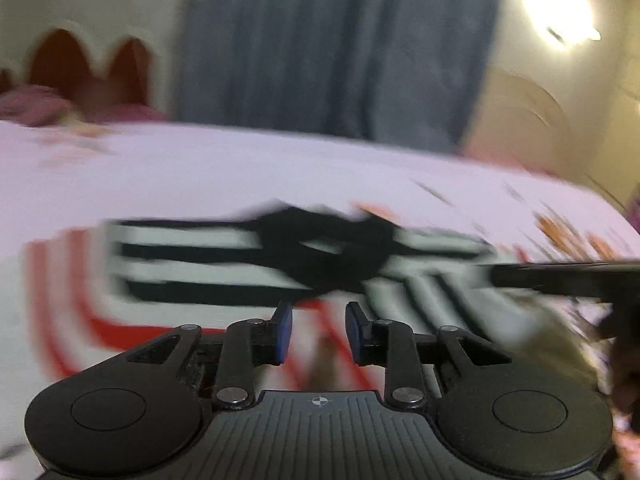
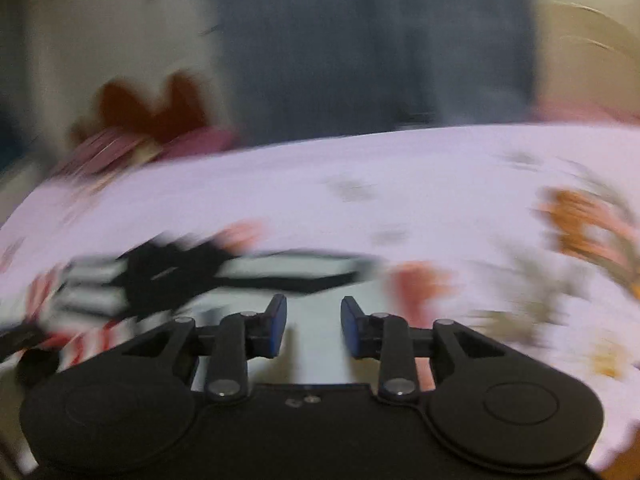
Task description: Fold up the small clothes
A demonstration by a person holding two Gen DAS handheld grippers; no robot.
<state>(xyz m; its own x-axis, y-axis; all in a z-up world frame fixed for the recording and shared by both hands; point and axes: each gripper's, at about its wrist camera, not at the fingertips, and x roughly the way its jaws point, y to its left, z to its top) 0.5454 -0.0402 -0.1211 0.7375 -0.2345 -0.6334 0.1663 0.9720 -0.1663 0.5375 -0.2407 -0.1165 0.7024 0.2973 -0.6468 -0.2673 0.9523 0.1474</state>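
Blue-padded fingers [image 1: 283, 330] of my left tool [image 1: 318, 332] sit nearest the lens, jaws apart with nothing between them. Right tool [image 2: 313, 326] looks the same from its own camera: pads parted, gap empty, pale cloth showing through. Both views are heavily motion-blurred, so I can't read any brand, label or writing anywhere. Black-and-white striped garment [image 1: 248, 264] lies flat on the bed [image 1: 240, 168], just ahead of the left tool, its long axis running side to side across the frame, stripes along that axis; a black patch sits near its middle. Red-and-white striped cloth [image 1: 68, 300] lies under or beside it, I can't tell which. Bed sheet is pale lilac with orange flowers [image 2: 580, 216].
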